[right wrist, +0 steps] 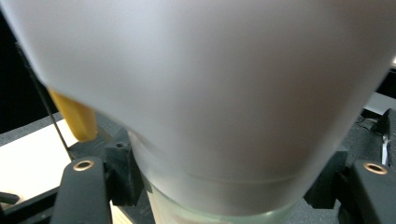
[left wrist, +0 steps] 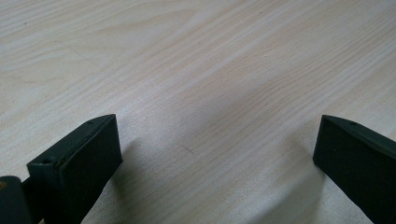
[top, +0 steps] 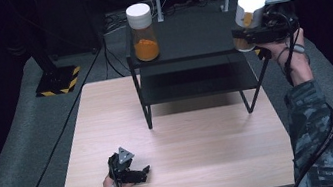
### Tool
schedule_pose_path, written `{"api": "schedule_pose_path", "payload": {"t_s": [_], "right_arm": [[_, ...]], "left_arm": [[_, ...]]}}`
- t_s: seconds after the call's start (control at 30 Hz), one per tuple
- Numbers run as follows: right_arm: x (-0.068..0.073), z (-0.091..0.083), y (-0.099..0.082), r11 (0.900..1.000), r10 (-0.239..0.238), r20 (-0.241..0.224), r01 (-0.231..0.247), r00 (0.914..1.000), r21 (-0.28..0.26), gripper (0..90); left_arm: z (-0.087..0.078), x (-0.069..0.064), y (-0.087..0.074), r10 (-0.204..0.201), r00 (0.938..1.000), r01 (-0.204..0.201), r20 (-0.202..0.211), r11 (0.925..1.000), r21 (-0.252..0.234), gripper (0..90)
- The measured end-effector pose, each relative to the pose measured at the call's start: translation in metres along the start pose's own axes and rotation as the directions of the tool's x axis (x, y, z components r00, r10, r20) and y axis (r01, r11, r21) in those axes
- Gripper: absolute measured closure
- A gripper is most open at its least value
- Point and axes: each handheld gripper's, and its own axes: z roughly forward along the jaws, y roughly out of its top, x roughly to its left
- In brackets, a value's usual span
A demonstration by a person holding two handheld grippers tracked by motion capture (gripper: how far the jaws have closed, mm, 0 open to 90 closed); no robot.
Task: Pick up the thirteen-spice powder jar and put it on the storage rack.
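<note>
- High view: no writing is legible. The right gripper (top: 246, 35) clamps a white-lidded jar (top: 247, 19) of orange powder, tilted, at the right end of the black shelf (top: 186, 37). A second jar (top: 143, 32), also holding orange powder, stands upright at the shelf's far left.
- Left gripper view: the left gripper (left wrist: 217, 149) has its jaws wide apart, nothing between them, over the wooden table (left wrist: 210, 70).
- Right gripper view: the jar's white lid (right wrist: 210, 84) looms close, with glass below it.

Far left on the top of the black two-tier shelf (top: 195, 30) stands a clear jar (top: 143, 32), white cap on, orange filling in its lower half. The shelf sits at the far edge of the pale wooden counter (top: 188, 145). Off to the far left, a black stand base with yellow-black hazard stripes (top: 57, 81) rests on the grey floor covering (top: 11, 148), cables (top: 113, 56) trailing just beside it.
</note>
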Motion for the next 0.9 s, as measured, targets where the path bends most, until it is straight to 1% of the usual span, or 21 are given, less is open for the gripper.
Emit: {"api": "schedule_pose_path", "payload": {"t_s": [0.07, 0.23, 0.43, 0.77, 0.9], "right_arm": [[0.002, 0.003, 0.003, 0.9999, -0.007, 0.017, 0.006, 0.9998, 0.013, 30.0], [0.0, 0.009, 0.006, 0.9998, 0.008, 0.025, -0.008, 0.9997, 0.021, 30.0], [-0.002, 0.015, 0.007, 0.9994, 0.03, 0.037, -0.031, 0.9989, 0.017, 30.0], [-0.003, 0.021, 0.007, 0.9982, 0.049, 0.058, -0.051, 0.9971, 0.033, 30.0], [-0.004, 0.021, 0.005, 0.9975, 0.064, 0.06, -0.065, 0.9962, 0.028, 30.0]], "left_arm": [[0.0, 0.0, 0.0, 0.0, 1.0, 0.0, 0.0, 1.0, 0.0, 0.5], [0.0, 0.0, 0.0, 0.0, 1.0, 0.0, 0.0, 1.0, 0.0, 0.4], [0.0, 0.0, 0.0, 0.0, 1.0, 0.0, 0.0, 1.0, 0.0, 0.5], [0.0, 0.0, 0.0, 0.0, 1.0, 0.0, 0.0, 1.0, 0.0, 0.5], [0.0, 0.0, 0.0, 0.0, 1.0, 0.0, 0.0, 1.0, 0.0, 0.5]]}}
